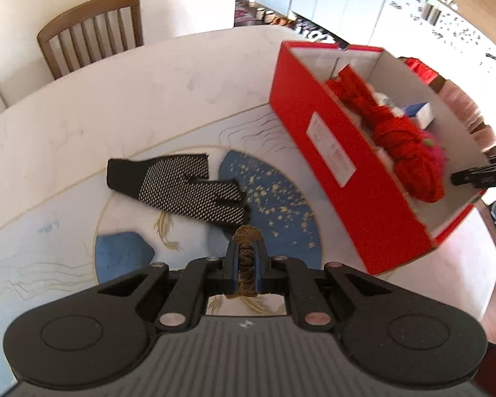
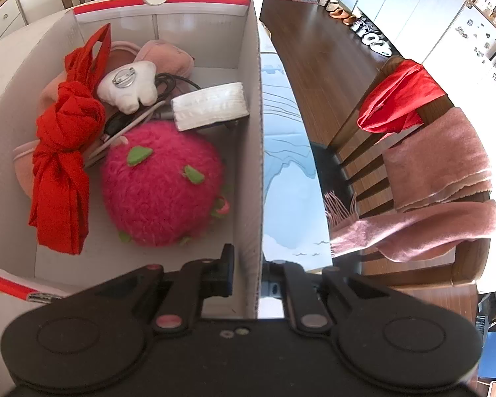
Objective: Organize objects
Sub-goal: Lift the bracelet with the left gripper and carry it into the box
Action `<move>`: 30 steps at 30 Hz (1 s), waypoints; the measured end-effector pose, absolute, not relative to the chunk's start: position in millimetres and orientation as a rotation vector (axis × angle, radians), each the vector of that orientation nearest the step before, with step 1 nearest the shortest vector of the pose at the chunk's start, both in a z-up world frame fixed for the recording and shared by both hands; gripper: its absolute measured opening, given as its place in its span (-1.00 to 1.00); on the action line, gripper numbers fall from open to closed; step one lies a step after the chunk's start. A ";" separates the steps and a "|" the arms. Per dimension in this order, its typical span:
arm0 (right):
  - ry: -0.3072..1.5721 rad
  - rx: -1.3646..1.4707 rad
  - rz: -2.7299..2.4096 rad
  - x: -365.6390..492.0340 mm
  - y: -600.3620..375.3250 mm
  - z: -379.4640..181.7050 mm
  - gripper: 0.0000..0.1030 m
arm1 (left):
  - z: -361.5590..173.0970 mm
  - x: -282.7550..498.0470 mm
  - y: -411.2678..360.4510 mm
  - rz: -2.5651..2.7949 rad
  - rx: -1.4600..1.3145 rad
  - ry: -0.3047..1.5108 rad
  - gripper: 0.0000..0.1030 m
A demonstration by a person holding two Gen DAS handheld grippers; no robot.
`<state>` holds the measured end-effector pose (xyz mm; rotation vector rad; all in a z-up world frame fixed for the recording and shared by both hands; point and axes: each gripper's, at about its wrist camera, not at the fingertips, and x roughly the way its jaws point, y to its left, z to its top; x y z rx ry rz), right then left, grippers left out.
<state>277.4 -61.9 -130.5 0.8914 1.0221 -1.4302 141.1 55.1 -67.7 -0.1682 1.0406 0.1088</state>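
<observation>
My left gripper [image 1: 247, 248] is shut on a brown fuzzy hair tie [image 1: 247, 266], held above the painted table top [image 1: 82, 106]. A black dotted glove [image 1: 182, 185] lies flat just beyond it. To the right stands an open red shoe box [image 1: 330, 152]. My right gripper [image 2: 251, 264] is shut on the box's right wall [image 2: 253, 132], one finger inside and one outside; it also shows as a black tip [image 1: 479, 175] in the left wrist view. Inside lie a knotted red cloth [image 2: 66, 152], a pink strawberry plush [image 2: 162, 185], a white tooth plush [image 2: 129, 86], a white pack [image 2: 211, 106] and cables.
A wooden chair [image 1: 92, 29] stands at the table's far side. Another chair [image 2: 363, 152] at the right edge carries a red cloth [image 2: 400, 99] and a pink scarf [image 2: 439, 172]. The table edge [image 2: 317, 178] runs close behind the box; wooden floor lies beyond.
</observation>
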 end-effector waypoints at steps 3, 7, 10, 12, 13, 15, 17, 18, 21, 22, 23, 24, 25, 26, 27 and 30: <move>1.027 0.882 -1.428 278.3 -61.6 -130.4 -0.82 | -50.6 141.2 54.3 0.083 -0.153 1.029 -0.85; 1.023 0.884 -1.428 276.8 -61.1 -129.4 -0.86 | -25.0 146.0 51.3 0.043 -0.141 1.008 -0.85; 1.027 0.880 -1.422 277.3 -61.4 -129.2 -0.86 | -6.0 153.4 44.3 0.014 -0.111 0.992 -0.85; 1.032 0.879 -1.420 277.7 -61.6 -128.8 -0.86 | 6.7 160.5 39.0 -0.014 -0.102 0.977 -0.85; 1.034 0.878 -1.418 277.6 -62.0 -128.8 -0.86 | 13.7 164.8 35.4 -0.032 -0.099 0.969 -0.85; 1.032 0.878 -1.417 277.5 -61.9 -128.5 -0.86 | 24.7 173.1 27.1 -0.063 -0.084 0.954 -0.85; 1.030 0.880 -1.412 277.7 -62.0 -128.5 -0.87 | 33.1 183.1 17.9 -0.093 -0.070 0.943 -0.85; 1.030 0.880 -1.410 277.5 -62.0 -128.8 -0.87 | 36.4 189.4 12.3 -0.109 -0.062 0.938 -0.85; 1.038 0.876 -1.403 278.1 -62.4 -129.1 -0.87 | 39.6 208.4 -6.0 -0.163 -0.031 0.932 -0.85; 1.040 0.876 -1.402 277.9 -62.8 -129.2 -0.86 | 38.5 214.0 -12.4 -0.178 -0.016 0.932 -0.85; 1.041 0.875 -1.401 278.5 -63.2 -129.3 -0.86 | 36.1 221.9 -20.8 -0.196 0.005 0.936 -0.85; 1.042 0.874 -1.398 277.9 -63.0 -129.3 -0.86 | 33.9 228.5 -27.3 -0.211 0.014 0.942 -0.85; 1.041 0.874 -1.398 277.9 -63.0 -129.2 -0.87 | 31.3 234.5 -33.1 -0.225 0.020 0.948 -0.85; 1.039 0.875 -1.396 278.0 -63.2 -129.3 -0.87 | 29.0 241.8 -40.8 -0.240 0.028 0.952 -0.85; 1.038 0.875 -1.393 277.4 -63.1 -129.4 -0.87 | 27.1 246.9 -46.1 -0.251 0.035 0.954 -0.85; 1.034 0.871 -1.384 276.3 -63.0 -129.1 -0.88 | 22.6 261.6 -61.1 -0.280 0.042 0.956 -0.85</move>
